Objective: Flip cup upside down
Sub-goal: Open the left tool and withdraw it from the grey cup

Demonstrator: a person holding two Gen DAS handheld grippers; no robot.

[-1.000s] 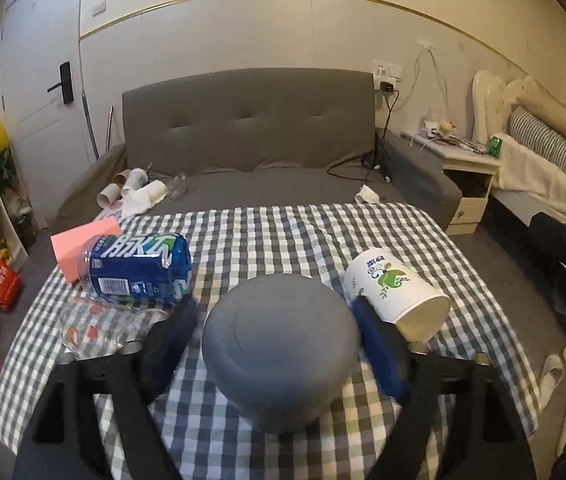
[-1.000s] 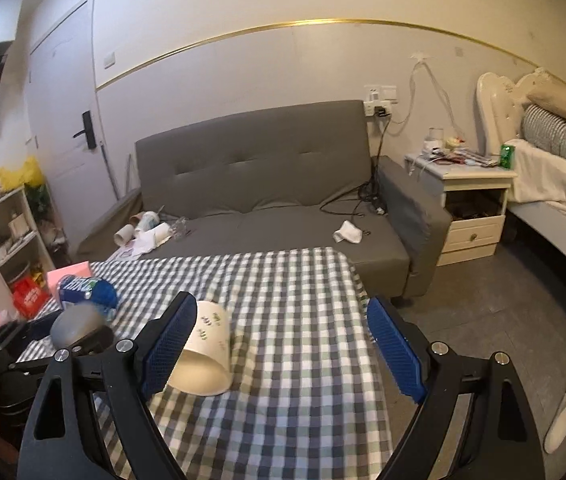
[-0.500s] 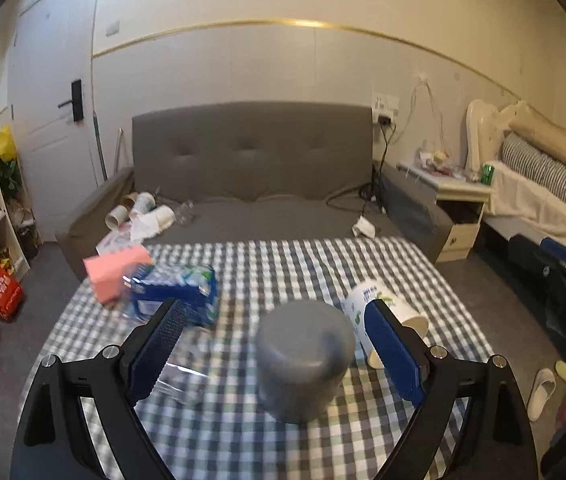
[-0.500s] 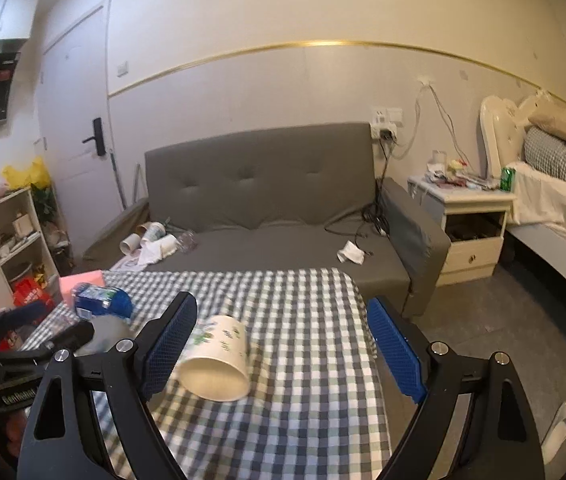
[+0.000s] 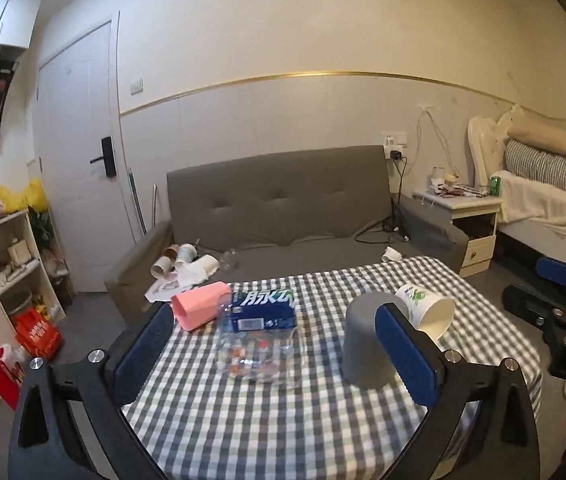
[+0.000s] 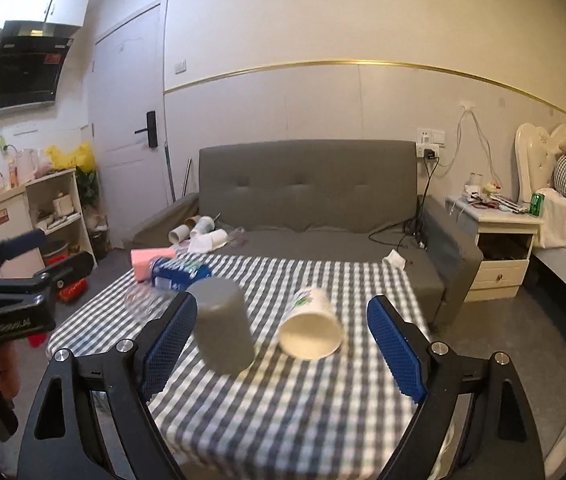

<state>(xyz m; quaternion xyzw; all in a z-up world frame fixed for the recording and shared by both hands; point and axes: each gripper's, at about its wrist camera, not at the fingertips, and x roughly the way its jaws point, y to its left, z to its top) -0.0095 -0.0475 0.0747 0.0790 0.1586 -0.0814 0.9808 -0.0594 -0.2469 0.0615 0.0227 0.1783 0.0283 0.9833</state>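
Observation:
A grey cup stands upside down on the checked table; it also shows in the right wrist view. A white paper cup with green print lies on its side just right of it, mouth towards me in the right wrist view. My left gripper is open and empty, pulled back above the table's near edge. My right gripper is open and empty, in front of both cups.
A pink cup, a blue-labelled bottle and a clear glass cup lie on the table's left part. A grey sofa stands behind, a nightstand and bed at right, shelves at left.
My left gripper has let go of the grey cup and drawn back and up, leaving it upside down on the table. My right gripper has moved left to face both cups.

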